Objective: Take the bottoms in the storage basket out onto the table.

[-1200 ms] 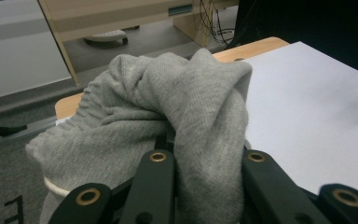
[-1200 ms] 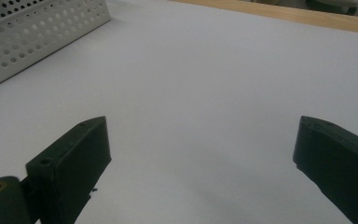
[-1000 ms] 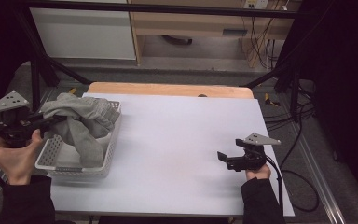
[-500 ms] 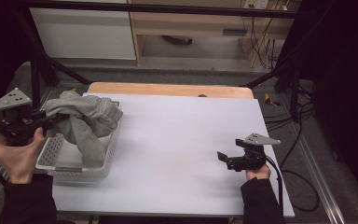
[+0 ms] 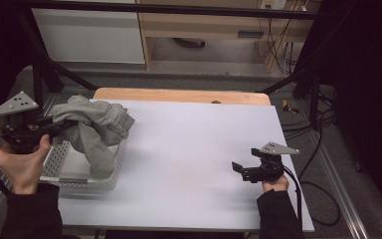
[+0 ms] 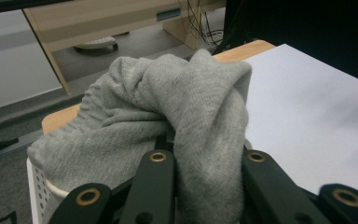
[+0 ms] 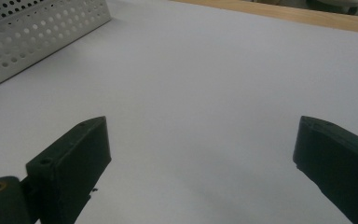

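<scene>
Grey garment (image 5: 97, 127) draped lengthwise over basket (image 5: 59, 162)

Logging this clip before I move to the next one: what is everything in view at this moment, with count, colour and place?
garment: one, grey knit, bunched, lifted partly out of the basket, one end hanging into it
basket: one, white perforated, at the table's left edge
table: one, white top with a wooden strip along the far edge
cabinet: one, white, on the floor beyond the table
cables: several, dark, on the floor at the far right
left gripper: one, black, shut on the garment above the basket
right gripper: one, black, jaws open, low over the table's right side
sleeves: two, dark, at the near edge
</scene>
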